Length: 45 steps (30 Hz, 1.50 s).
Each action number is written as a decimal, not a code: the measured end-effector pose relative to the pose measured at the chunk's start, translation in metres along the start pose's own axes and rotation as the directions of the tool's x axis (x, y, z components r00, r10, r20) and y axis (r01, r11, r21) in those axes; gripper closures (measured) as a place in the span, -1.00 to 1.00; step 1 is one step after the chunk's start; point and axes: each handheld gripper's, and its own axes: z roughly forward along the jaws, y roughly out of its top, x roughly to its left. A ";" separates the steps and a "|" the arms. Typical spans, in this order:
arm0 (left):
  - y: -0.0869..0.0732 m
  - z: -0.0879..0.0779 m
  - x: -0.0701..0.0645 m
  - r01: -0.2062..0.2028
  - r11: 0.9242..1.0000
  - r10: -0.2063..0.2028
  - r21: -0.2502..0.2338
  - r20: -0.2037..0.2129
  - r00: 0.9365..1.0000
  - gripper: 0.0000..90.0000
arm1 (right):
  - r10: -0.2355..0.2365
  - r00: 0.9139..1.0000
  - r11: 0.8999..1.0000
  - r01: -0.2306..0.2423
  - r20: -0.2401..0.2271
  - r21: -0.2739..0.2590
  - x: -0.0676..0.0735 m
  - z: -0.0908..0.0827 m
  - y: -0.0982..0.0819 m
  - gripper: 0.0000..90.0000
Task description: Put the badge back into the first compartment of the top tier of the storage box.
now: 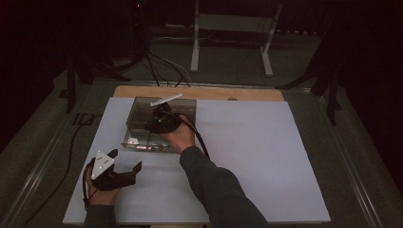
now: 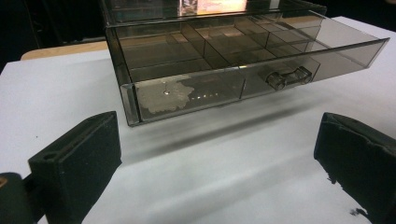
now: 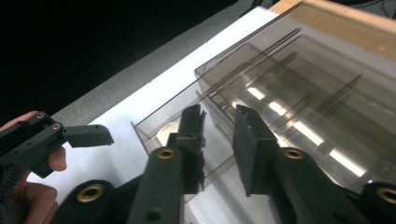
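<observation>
The smoked drawer [image 2: 243, 60] lay pulled out lengthwise toward the person; right gripper [image 3: 219, 135] jaws slightly apart over it, left gripper [image 1: 124, 160] jaws wide

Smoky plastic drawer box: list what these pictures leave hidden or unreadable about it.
- Drawer contents: in the high view the right hand-held gripper and its hand cover the middle of the drawer box; tinted walls and glare blur the rest.
- Pale patch behind the drawer front, left hand-held gripper view: too smeared to identify.
- Box's far side: cut off by the top edge there.
- Handle: hidden in the right hand-held gripper view behind that gripper's jaws.
</observation>
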 end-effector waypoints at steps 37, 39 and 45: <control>-0.001 0.002 0.000 0.000 1.000 0.000 0.009 0.000 1.000 -0.96 | -0.003 0.994 0.993 0.016 0.111 -0.115 -0.034 -0.063 -0.010 -0.64; -0.001 0.002 0.000 -0.001 1.000 0.001 0.009 0.000 1.000 -0.96 | -0.002 0.993 0.993 0.016 0.118 -0.118 -0.039 -0.070 -0.015 -0.67; -0.001 0.002 0.000 -0.001 1.000 0.001 0.011 -0.001 1.000 -0.96 | -0.006 0.991 0.991 0.023 0.136 -0.128 -0.046 -0.082 -0.022 -0.69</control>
